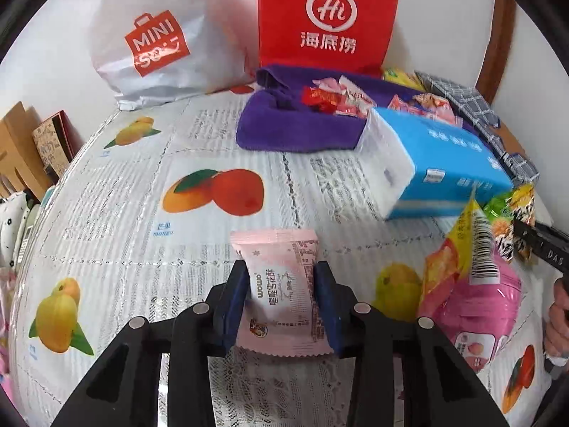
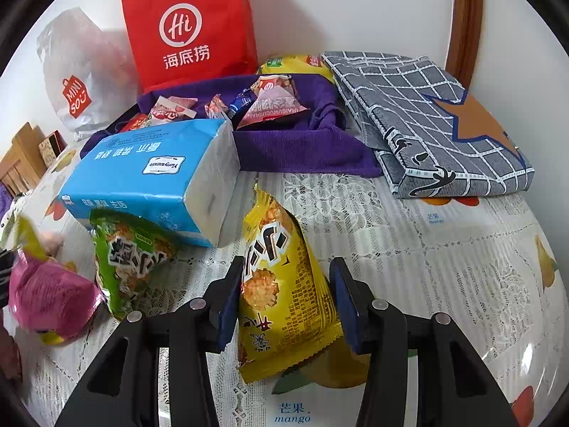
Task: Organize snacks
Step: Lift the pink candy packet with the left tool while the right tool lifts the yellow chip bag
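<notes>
Along the table's (image 2: 409,249) far edge, against the wall, the plastic bag (image 1: 149,35) stood left of the paper bag (image 1: 327,14). Before the paper bag lay the towel (image 1: 284,131), with small wrapped sweets (image 2: 270,105) on it. The folded cloth (image 2: 426,117) lay to the towel's right. The tissue pack (image 2: 149,178) sat in front of the towel's left part. Nearer the front edge, the rice-cracker packet (image 2: 284,284) lay between the right gripper's (image 2: 284,306) fingers, and another packet (image 2: 131,259) lay to its left, touching the tissue pack.
</notes>
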`<state>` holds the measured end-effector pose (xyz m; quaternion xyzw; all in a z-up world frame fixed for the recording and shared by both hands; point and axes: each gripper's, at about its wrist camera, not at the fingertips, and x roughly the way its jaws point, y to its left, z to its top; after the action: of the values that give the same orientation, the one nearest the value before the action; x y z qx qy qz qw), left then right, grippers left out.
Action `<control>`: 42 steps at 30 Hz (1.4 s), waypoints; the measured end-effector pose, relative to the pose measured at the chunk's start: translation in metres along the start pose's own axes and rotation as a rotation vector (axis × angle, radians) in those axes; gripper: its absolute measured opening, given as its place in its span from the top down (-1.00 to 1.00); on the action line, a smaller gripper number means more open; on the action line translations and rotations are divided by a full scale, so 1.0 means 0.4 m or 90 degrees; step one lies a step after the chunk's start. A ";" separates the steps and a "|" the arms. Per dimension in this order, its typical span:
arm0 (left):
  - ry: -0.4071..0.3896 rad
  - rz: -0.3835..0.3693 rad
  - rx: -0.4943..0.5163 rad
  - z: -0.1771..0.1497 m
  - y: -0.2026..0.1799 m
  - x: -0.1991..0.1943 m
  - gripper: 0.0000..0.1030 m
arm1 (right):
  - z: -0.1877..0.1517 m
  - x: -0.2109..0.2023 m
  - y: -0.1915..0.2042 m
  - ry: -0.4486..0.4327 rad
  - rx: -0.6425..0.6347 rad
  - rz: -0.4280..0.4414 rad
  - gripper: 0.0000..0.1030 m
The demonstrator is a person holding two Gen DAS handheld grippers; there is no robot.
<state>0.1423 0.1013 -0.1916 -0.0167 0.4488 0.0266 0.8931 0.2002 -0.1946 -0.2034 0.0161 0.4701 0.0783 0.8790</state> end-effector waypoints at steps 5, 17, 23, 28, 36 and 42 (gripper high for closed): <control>0.003 0.003 0.009 0.001 -0.006 0.001 0.24 | 0.002 0.010 -0.007 0.015 0.010 0.005 0.03; 0.006 0.015 0.018 0.001 -0.013 0.003 0.21 | 0.004 0.013 0.004 0.017 0.000 -0.020 0.03; 0.007 0.019 0.020 0.001 -0.015 0.003 0.20 | 0.002 0.015 0.003 0.018 0.000 -0.019 0.03; 0.007 0.019 0.020 0.002 -0.015 0.003 0.20 | 0.003 0.015 0.002 0.019 -0.002 -0.021 0.02; 0.007 0.018 0.020 -0.003 -0.018 0.004 0.21 | 0.006 0.013 0.007 0.023 -0.001 -0.020 0.00; 0.007 0.018 0.020 0.002 -0.014 0.003 0.21 | 0.003 0.015 0.006 0.021 -0.002 -0.018 -0.01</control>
<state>0.1440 0.0957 -0.1919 0.0036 0.4542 0.0324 0.8903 0.2040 -0.1911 -0.2075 0.0070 0.4845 0.0670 0.8722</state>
